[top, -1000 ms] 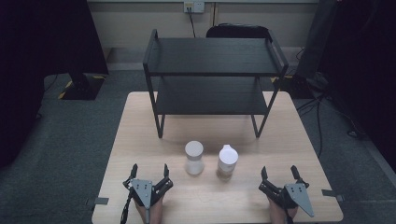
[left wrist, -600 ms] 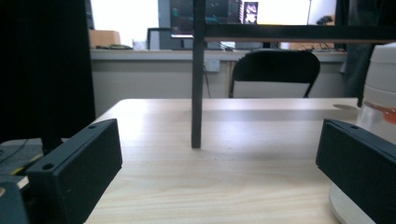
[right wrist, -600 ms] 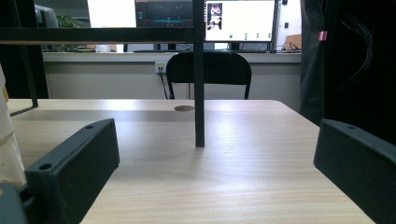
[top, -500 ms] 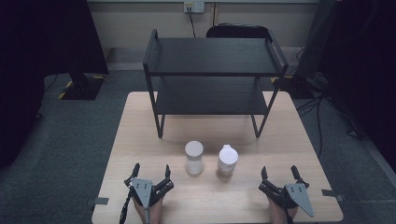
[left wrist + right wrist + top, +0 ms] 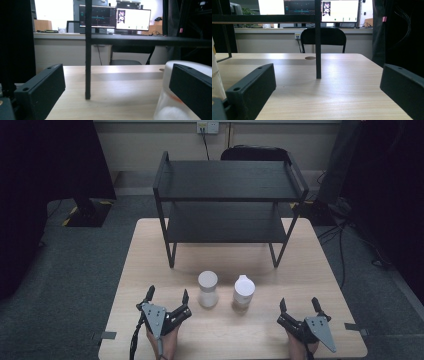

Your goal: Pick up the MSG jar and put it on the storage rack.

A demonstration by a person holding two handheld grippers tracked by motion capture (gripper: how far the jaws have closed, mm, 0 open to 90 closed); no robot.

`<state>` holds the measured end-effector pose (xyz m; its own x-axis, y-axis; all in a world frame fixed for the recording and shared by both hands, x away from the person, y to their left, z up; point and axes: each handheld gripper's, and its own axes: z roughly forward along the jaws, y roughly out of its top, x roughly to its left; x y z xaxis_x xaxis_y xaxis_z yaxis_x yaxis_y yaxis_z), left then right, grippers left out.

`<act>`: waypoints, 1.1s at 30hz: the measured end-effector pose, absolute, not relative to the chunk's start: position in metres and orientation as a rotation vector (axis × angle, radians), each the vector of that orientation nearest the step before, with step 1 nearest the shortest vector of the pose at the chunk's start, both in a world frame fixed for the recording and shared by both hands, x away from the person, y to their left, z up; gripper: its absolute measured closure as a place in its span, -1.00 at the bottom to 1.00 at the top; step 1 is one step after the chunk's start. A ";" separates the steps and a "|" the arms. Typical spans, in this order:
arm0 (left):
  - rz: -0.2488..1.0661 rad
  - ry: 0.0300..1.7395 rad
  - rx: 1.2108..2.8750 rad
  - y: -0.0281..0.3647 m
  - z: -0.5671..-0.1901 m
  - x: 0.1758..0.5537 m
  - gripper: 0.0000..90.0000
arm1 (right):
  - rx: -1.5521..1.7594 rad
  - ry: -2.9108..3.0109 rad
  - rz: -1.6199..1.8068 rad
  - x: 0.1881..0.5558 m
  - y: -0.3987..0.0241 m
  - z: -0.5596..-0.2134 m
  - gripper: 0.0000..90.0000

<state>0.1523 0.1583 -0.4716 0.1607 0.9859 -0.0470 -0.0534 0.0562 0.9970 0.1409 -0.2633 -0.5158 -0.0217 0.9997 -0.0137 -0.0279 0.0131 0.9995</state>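
Near the front edge of the bench (image 5: 150,250) sit two small white containers side by side, just apart: the left white jar (image 5: 207,289) with a flat round top, and the right white bottle (image 5: 244,293) with what looks like a pointed or flipped-up cap. Behind them stands a black two-tier shelf (image 5: 227,195), both tiers bare as far as I can tell.

Left gripper (image 5: 167,296) rests on the bench just left of the jar with its jaws wide apart and nothing between them. Right gripper (image 5: 299,305) is over by the right corner, a bit farther from the bottle, jaws also spread and holding nothing.

My guess on handling: both look like light plastic, stiff enough to squeeze but smooth, so a bit slippery. They're tall for their footprint, so a sideways nudge could tip them. I'd grab around the middle of the body, below the cap, with the jaws level. The bottle's cap looks loose-ish, so I'd stay off it.

Hard to read: in the left gripper view the jar is a blurry white lump cut off behind the right jaw, with a reddish smear I can't identify. In the right gripper view the bottle (image 5: 216,75) is just a sliver at the left edge. Can't tell what's inside either one.
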 end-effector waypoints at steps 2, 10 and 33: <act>1.067 1.070 1.200 0.157 -0.468 0.154 -1.00 | 1.169 1.210 1.228 0.141 -0.263 -0.516 -1.00; 1.019 1.010 1.231 0.152 -0.453 0.165 -1.00 | 1.169 1.211 1.227 0.141 -0.263 -0.516 -1.00; 0.933 0.951 1.360 0.113 -0.458 0.194 -0.99 | 1.167 1.213 1.230 0.141 -0.264 -0.516 -1.00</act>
<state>0.1945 0.1127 -0.4584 0.3502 0.9367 -0.0075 0.0105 0.0040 0.9999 0.1409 -0.2637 -0.5157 -0.0242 0.9996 -0.0144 -0.0279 0.0137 0.9995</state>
